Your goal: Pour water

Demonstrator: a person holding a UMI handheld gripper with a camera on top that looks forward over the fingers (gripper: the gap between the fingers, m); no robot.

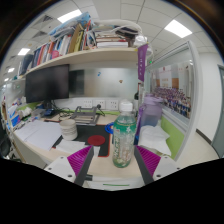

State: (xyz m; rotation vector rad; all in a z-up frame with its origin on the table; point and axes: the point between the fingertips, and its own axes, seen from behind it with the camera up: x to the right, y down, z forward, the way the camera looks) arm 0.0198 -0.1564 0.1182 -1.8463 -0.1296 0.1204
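A clear plastic water bottle with a pale cap and a greenish label stands upright on the light desk. It sits just ahead of my gripper, nearer the right finger. The fingers are open, and there is a gap at each side of the bottle. The magenta pads do not touch it. A small round red thing lies on a dark object just left of the bottle; I cannot tell what it is.
A white cup-like container stands farther left on the desk among papers. Behind are a dark monitor, a shelf of books and a purple translucent container beside a partition.
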